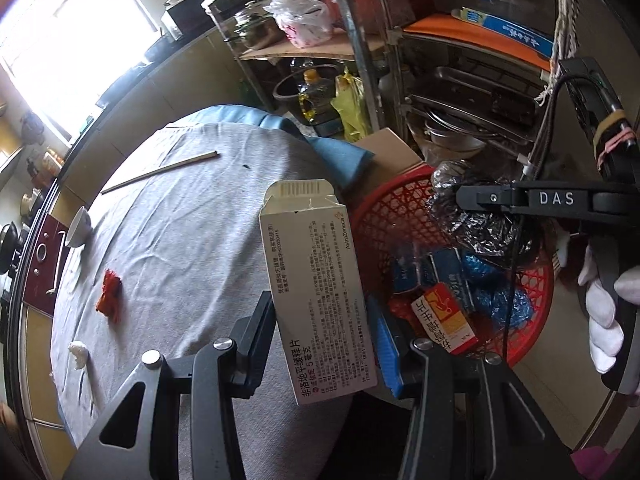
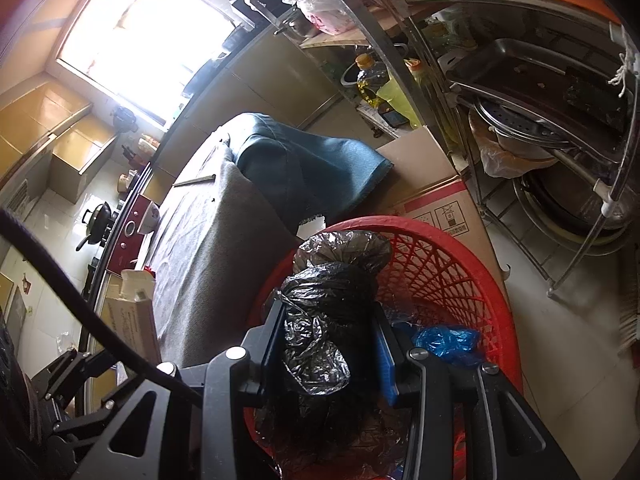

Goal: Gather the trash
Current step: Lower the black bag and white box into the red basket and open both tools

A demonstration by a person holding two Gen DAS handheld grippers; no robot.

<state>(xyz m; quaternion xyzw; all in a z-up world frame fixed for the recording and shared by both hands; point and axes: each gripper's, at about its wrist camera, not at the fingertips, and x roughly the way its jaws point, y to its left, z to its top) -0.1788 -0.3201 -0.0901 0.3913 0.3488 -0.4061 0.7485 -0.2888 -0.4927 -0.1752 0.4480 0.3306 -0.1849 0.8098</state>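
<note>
Trash, a white printed cardboard medicine box (image 1: 318, 292), is sitting clamped in the left gripper (image 1: 320, 344) beside the red plastic lattice basket (image 1: 376, 216); light, crushable, best held across its flat faces. The right gripper (image 2: 326, 344) is squeezing a crinkly black plastic bag (image 2: 320, 320) over the basket.

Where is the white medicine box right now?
The white medicine box is clamped in the left gripper, held over the edge of the grey tablecloth, just left of the red basket in the left wrist view.
</note>
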